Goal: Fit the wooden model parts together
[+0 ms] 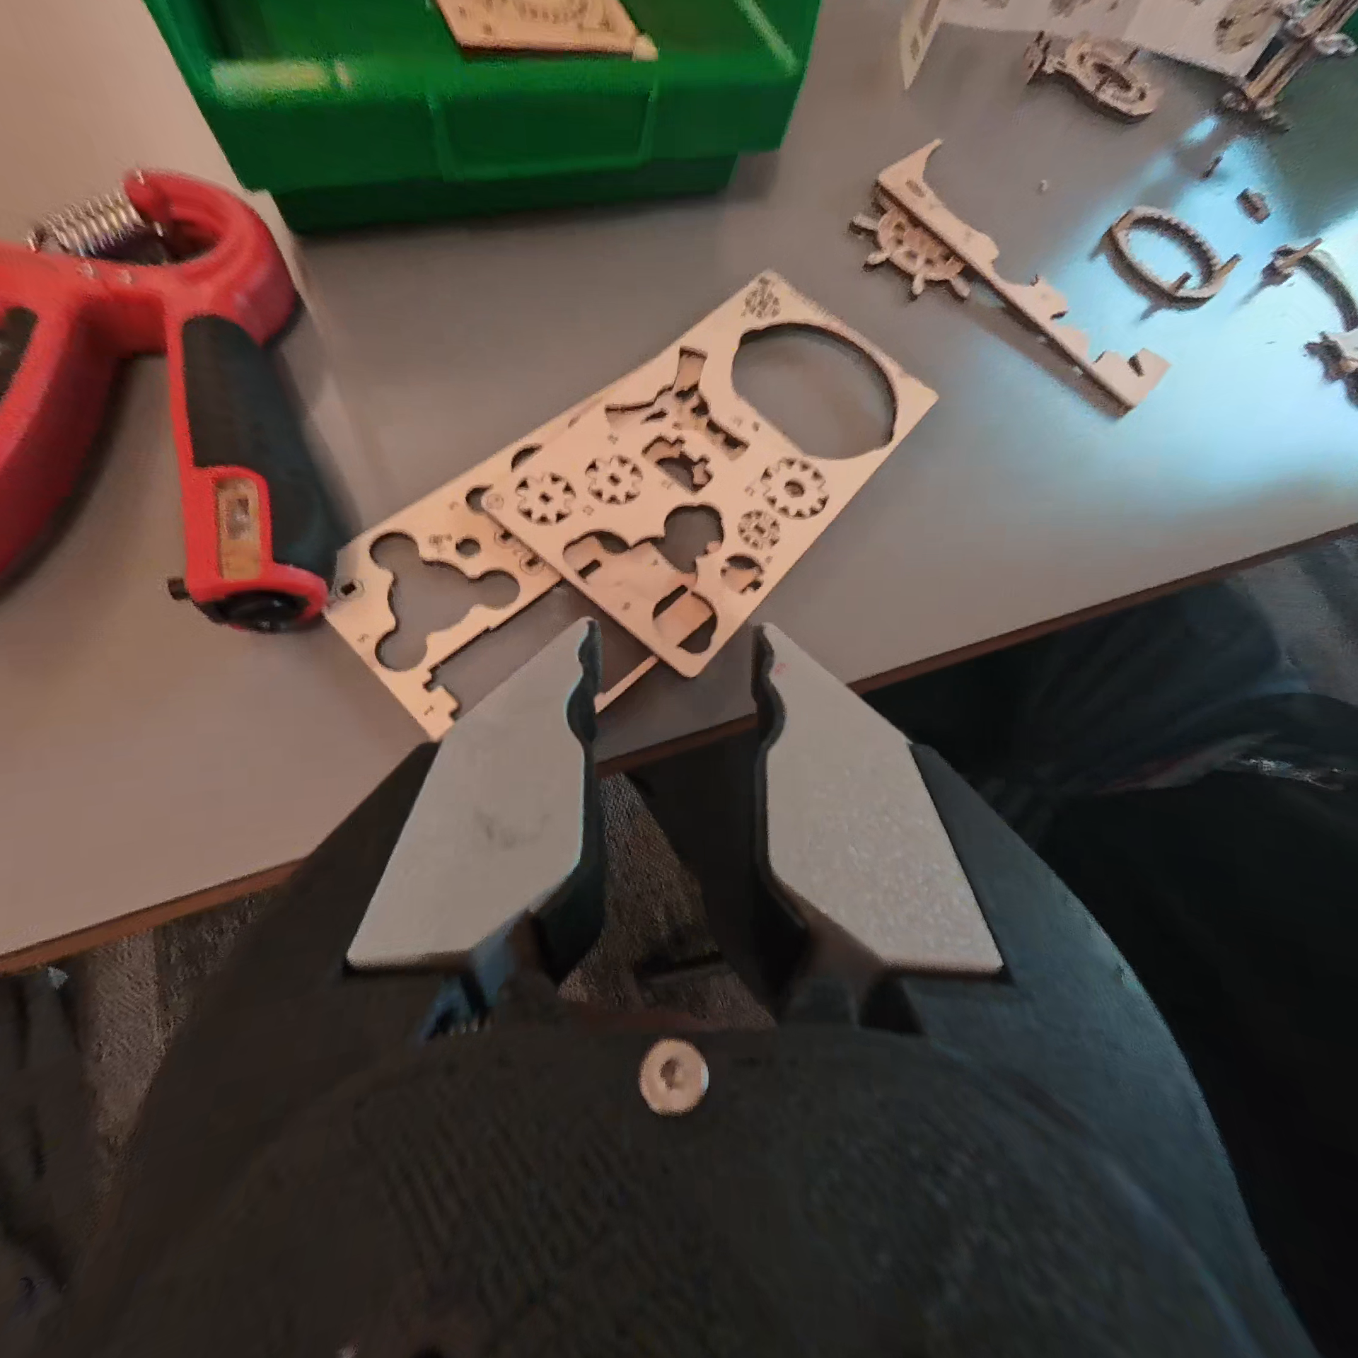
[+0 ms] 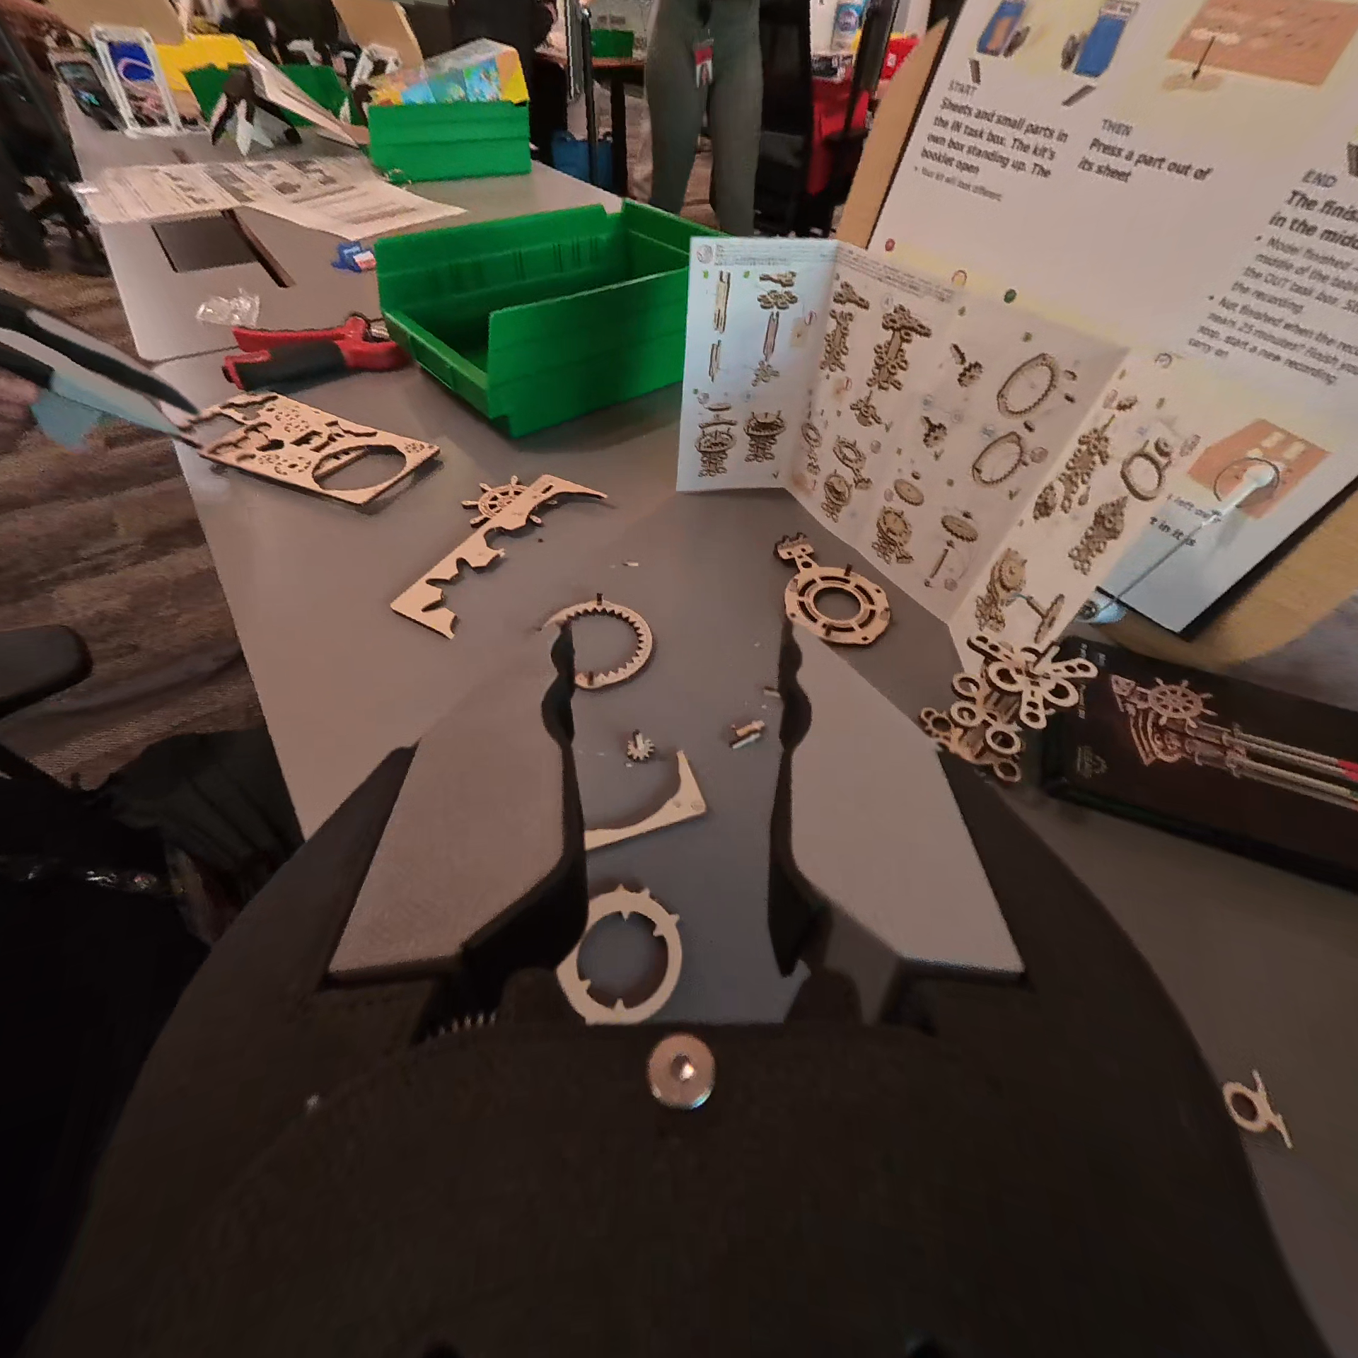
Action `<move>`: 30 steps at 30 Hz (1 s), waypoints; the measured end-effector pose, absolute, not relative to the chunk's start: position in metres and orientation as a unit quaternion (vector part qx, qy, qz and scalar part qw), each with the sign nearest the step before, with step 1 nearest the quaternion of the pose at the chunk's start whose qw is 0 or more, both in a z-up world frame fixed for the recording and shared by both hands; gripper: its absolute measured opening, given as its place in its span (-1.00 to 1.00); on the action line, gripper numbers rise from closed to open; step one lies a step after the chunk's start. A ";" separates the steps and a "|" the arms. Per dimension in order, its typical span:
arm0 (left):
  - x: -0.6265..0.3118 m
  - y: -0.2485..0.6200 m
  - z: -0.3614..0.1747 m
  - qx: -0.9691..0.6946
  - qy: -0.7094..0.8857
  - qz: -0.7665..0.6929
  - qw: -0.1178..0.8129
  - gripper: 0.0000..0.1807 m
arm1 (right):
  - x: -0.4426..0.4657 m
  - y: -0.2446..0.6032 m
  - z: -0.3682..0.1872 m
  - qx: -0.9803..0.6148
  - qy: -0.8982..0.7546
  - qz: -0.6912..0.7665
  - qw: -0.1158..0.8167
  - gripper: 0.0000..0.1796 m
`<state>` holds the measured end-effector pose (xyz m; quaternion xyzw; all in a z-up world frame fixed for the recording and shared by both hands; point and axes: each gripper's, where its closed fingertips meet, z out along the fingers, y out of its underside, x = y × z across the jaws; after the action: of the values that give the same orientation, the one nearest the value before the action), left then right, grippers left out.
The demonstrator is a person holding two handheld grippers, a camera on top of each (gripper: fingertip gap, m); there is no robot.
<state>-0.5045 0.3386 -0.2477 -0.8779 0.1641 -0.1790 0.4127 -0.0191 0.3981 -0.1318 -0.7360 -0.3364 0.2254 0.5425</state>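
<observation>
Two stacked wooden part sheets (image 1: 661, 507) with punched-out holes lie near the table's front edge; they also show in the right wrist view (image 2: 323, 448). My left gripper (image 1: 672, 654) is open and empty just short of the sheets, and it shows far left in the right wrist view (image 2: 184, 422). My right gripper (image 2: 676, 639) is open and empty above loose parts: a toothed ring (image 2: 613, 647), a curved bracket (image 2: 654, 812), a plain ring (image 2: 621, 955) and a tiny gear (image 2: 641, 748). A round frame piece (image 2: 834, 606) and a half-built model (image 2: 1003, 694) lie to the right.
A green bin (image 2: 529, 316) stands at the back, also in the left wrist view (image 1: 478, 110). Red-handled pliers (image 1: 220, 411) lie left. A jagged strip with a ship's wheel (image 2: 485, 551) lies mid-table. A folded instruction sheet (image 2: 882, 426), a board (image 2: 1139, 184) and the dark kit box (image 2: 1205, 764) stand right. Left tips to right tips: about 50 cm. About 15 cm separates my right fingertips from the curved bracket (image 2: 654, 812). It turns up in the left wrist view (image 1: 1328, 281) as well. From my right tips it is roughly 15 cm to the tiny gear (image 2: 641, 748); from my left, 45 cm. Seen from the left wrist view (image 1: 1281, 264) as well.
</observation>
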 end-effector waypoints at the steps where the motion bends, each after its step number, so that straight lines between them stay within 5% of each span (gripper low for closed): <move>1: -0.500 0.340 -0.241 -0.871 0.172 -0.182 0.423 -0.58 | -0.016 0.400 -0.135 -0.741 -0.336 0.220 0.538 -0.41; 16: -0.284 0.425 -0.173 -0.733 0.374 -0.282 0.493 -0.59 | 0.028 0.428 -0.186 -0.792 -0.297 0.219 0.487 -0.41; 30: -0.131 0.494 -0.165 -0.634 0.487 -0.318 0.510 -0.62 | 0.066 0.437 -0.221 -0.827 -0.280 0.181 0.453 -0.41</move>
<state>-0.1315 0.4937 -0.1647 -0.6339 0.4872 -0.3176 0.5099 0.0661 0.4372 -0.2214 -0.8268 -0.2800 0.1813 0.4528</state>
